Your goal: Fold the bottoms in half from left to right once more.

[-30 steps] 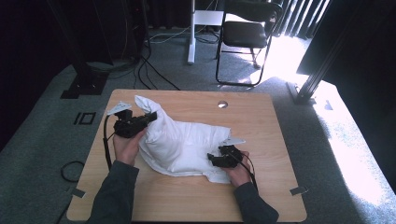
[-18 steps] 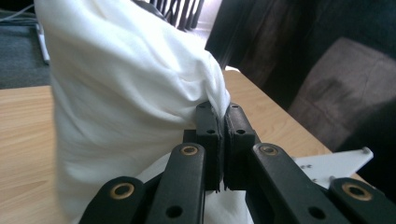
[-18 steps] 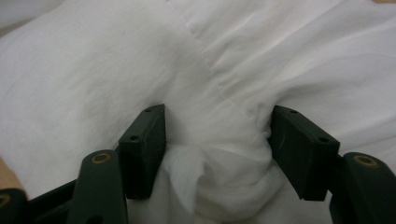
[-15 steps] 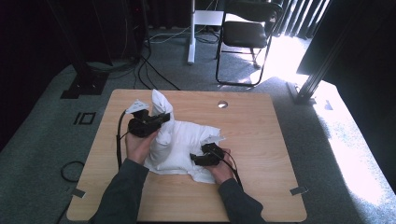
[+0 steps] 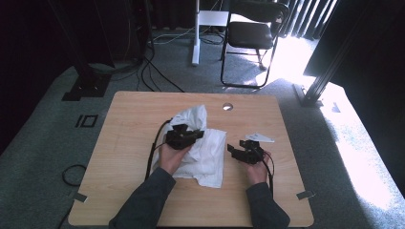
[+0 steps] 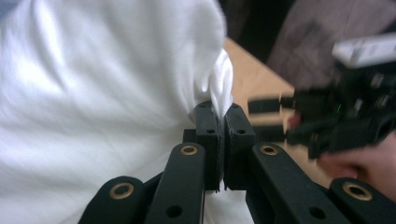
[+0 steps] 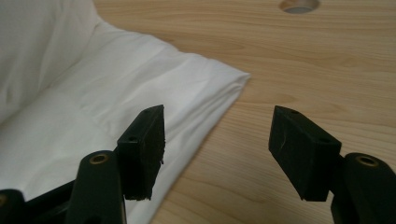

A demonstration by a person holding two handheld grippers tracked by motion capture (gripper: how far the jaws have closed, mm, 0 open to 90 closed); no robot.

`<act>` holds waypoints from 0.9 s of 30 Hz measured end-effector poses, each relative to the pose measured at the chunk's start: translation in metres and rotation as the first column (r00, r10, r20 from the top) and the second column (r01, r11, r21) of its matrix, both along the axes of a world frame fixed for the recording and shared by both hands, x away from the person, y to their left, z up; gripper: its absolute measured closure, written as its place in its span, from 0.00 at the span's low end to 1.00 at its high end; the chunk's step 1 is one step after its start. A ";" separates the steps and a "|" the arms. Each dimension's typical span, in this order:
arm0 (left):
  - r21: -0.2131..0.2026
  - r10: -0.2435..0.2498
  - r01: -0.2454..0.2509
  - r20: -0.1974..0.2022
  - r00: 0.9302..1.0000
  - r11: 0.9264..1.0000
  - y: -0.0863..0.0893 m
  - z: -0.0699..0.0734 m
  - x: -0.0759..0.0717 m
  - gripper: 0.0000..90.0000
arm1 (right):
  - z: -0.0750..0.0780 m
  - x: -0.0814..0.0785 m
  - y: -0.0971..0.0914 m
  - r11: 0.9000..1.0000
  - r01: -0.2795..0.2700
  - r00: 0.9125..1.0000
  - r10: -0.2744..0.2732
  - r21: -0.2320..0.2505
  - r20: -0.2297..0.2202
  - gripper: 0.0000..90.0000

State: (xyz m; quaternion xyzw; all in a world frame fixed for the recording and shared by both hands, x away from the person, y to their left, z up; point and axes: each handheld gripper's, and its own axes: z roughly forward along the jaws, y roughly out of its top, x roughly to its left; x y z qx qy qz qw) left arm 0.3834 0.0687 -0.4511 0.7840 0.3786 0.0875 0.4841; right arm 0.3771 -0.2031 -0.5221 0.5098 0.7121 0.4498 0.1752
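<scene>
A white cloth lay bunched at the middle of the wooden counter. The left gripper had its jaws pressed together on a twisted fold of it, and the cloth's raised bulk hid the counter behind. The right gripper hovered just beside the cloth's folded edge, jaws wide apart and holding nothing. From the left gripper view it appeared blurred, its details hard to read.

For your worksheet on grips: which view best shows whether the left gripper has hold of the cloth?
The left gripper view: the left gripper's jaws are shut on a fold of the cloth. The high view shows it over the cloth, too small to judge. The right gripper view shows the cloth's edge.
</scene>
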 end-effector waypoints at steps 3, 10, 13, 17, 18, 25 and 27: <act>0.040 -0.030 0.031 -0.031 0.999 0.999 -0.020 -0.025 0.001 0.98 | 0.003 0.002 -0.006 1.000 0.020 1.000 -0.021 0.013 0.006 0.40; 0.098 -0.043 0.050 -0.077 0.996 0.994 -0.039 -0.069 0.002 0.97 | 0.027 0.007 0.001 0.999 0.009 0.997 -0.013 0.050 0.081 0.38; 0.104 -0.039 0.047 -0.079 0.996 0.993 -0.039 -0.073 0.002 0.97 | 0.037 0.009 0.009 0.996 -0.027 0.994 0.019 0.080 0.105 0.37; 0.105 -0.038 0.046 -0.077 0.996 0.993 -0.039 -0.071 0.001 0.97 | 0.040 0.014 0.020 0.995 -0.063 0.993 0.055 0.076 0.101 0.36; 0.102 -0.038 0.046 -0.079 0.996 0.994 -0.038 -0.071 0.000 0.96 | 0.036 0.022 0.028 0.993 -0.091 0.994 0.086 0.072 0.073 0.42; -0.001 -0.102 0.102 -0.099 0.990 0.995 -0.021 -0.033 -0.015 0.79 | 0.009 0.044 0.046 0.992 -0.100 0.995 0.100 -0.080 -0.010 0.85; -0.034 -0.115 0.114 -0.041 0.992 0.993 -0.009 -0.010 -0.021 0.76 | 0.004 0.048 0.047 0.993 -0.091 0.996 0.089 -0.079 -0.031 0.86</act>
